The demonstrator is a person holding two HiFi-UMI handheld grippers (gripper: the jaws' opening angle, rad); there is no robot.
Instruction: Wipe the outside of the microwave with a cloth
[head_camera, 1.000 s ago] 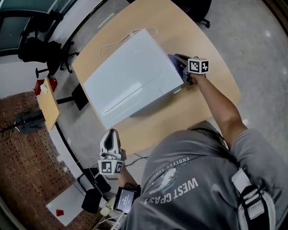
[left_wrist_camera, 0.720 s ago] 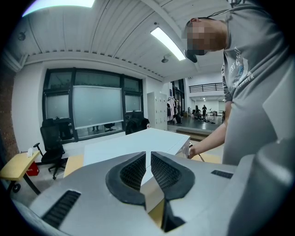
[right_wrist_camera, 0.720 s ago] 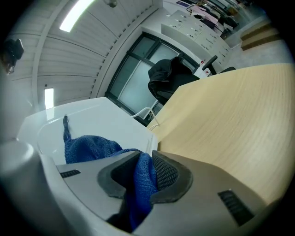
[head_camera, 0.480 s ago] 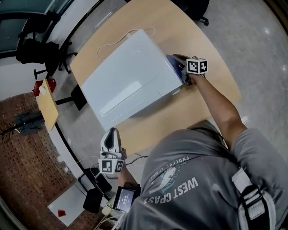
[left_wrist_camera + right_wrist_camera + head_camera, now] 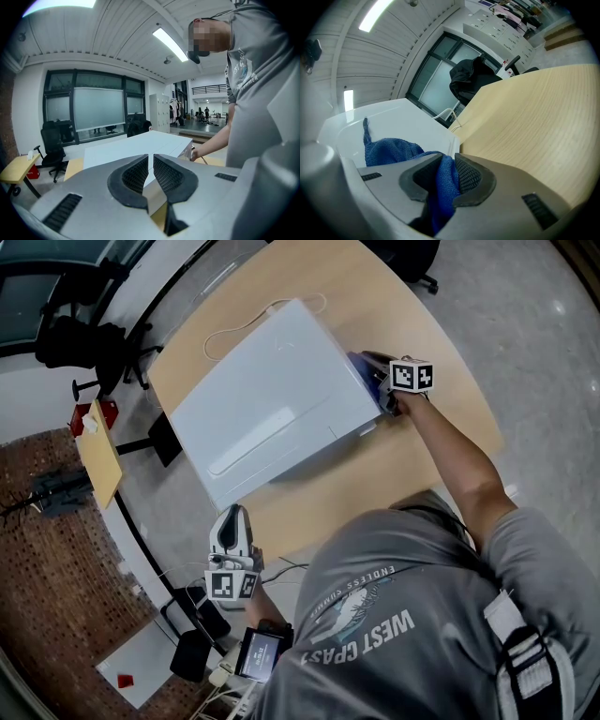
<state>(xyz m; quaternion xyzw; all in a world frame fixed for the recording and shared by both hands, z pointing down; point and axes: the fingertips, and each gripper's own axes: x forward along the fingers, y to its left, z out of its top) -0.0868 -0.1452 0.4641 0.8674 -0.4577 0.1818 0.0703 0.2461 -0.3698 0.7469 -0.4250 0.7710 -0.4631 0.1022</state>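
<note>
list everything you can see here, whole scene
microwave: one, white, on the table
table: one, light wood, rounded edge, under the microwave
cloth: one, blue, against the microwave's side, pinched in the right gripper
cable: one, white, looped on the table behind the microwave
office chair: one, black, on the floor at upper left of the head view
side table: one, light wood, left of the main table
person: one, grey t-shirt, at the table's near edge
left gripper: one, grey, shut and empty, near the table's edge, apart from the microwave
right gripper: one, grey, shut on the cloth at the microwave's side
</note>
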